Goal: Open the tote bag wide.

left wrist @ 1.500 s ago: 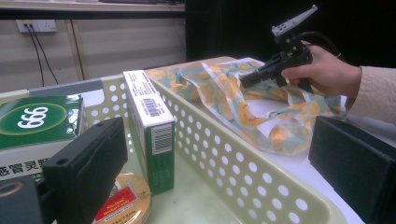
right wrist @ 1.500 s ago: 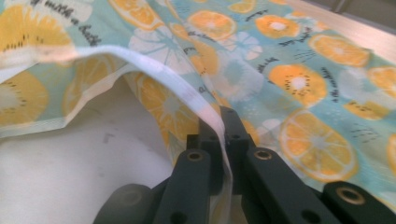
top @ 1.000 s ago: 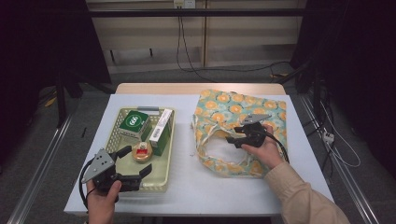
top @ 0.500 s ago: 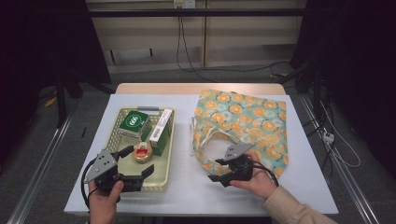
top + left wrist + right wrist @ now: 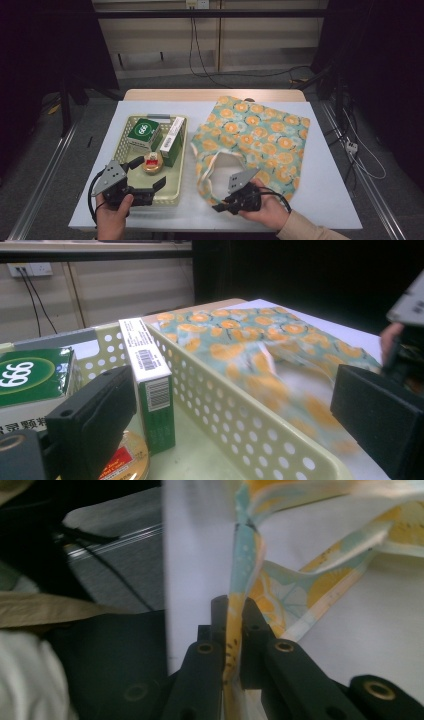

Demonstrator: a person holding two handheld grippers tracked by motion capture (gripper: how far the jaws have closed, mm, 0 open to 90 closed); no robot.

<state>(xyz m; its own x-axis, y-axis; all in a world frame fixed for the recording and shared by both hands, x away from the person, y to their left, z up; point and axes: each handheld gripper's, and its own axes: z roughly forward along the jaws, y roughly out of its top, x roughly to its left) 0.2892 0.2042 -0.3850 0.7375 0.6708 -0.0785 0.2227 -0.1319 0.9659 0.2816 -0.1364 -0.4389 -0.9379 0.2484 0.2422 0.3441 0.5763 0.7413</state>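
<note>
Now that its jaws have just been closing, the right gripper (image 5: 223, 205) is pinching the bag (image 5: 260, 135) strap (image 5: 235, 615), readying a lift, while the left gripper (image 5: 150, 175) is waiting open.

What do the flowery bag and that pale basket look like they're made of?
The bag looks like soft, matte woven cloth: it folds and wrinkles, and its strap hangs limp where the right gripper pinches it. The basket looks like moulded plastic, pale yellow-green with a slight sheen, its stiff thin walls punched with even round holes.
</note>
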